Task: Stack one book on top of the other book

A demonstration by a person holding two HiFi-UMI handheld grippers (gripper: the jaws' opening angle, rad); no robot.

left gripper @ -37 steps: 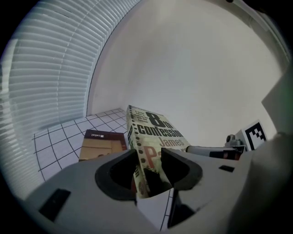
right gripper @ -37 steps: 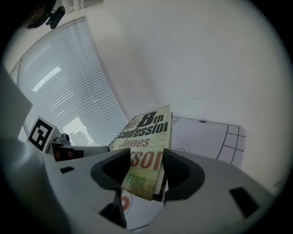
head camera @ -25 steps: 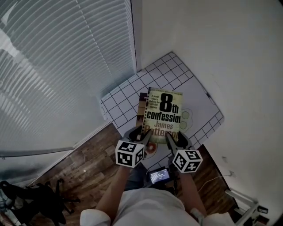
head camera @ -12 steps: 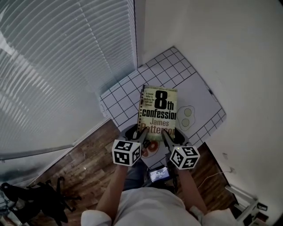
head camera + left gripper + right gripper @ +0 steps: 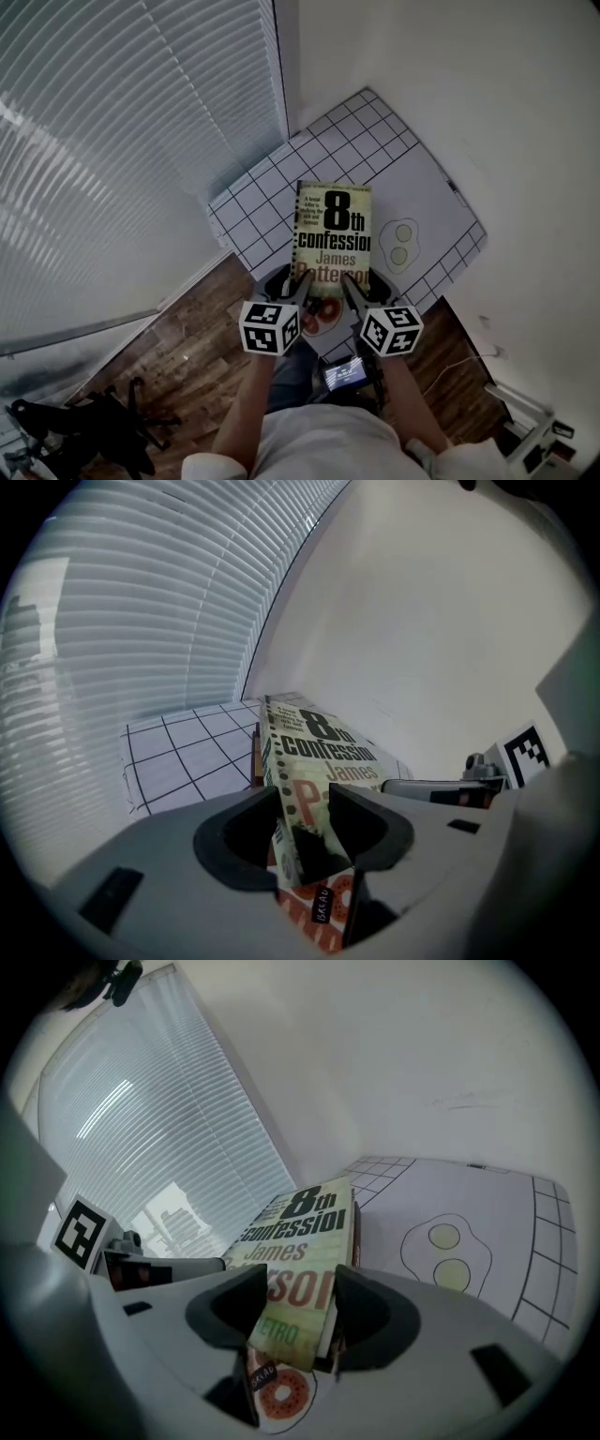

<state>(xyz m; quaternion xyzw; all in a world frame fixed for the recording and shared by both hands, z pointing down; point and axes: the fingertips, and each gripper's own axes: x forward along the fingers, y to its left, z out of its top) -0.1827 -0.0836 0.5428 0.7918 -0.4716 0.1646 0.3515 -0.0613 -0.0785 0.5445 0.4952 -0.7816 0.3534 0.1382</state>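
Observation:
A paperback titled "8th confession" (image 5: pixel 333 230) is held by its near end over the white grid-patterned table cover (image 5: pixel 253 211). My left gripper (image 5: pixel 302 284) is shut on its near left corner, and my right gripper (image 5: pixel 349 284) is shut on its near right corner. In the left gripper view the book (image 5: pixel 314 747) runs away from the left gripper (image 5: pixel 302 822). A brown edge of the second book (image 5: pixel 255 754) shows beneath it. In the right gripper view the right gripper (image 5: pixel 298 1312) clamps the cover (image 5: pixel 300 1218), with a dark edge of the second book (image 5: pixel 358 1230) below.
A fried-egg drawing (image 5: pixel 403 242) and a doughnut drawing (image 5: pixel 323 314) are printed on the table cover. Window blinds (image 5: pixel 122 141) stand at the left and a white wall (image 5: pixel 469 94) at the right. Wooden floor (image 5: pixel 178 337) and a black chair (image 5: pixel 84 431) lie below.
Both grippers and the paperback have sunk and shifted left over the second book. The brown edge that showed at the paperback's left in the head view is now covered.

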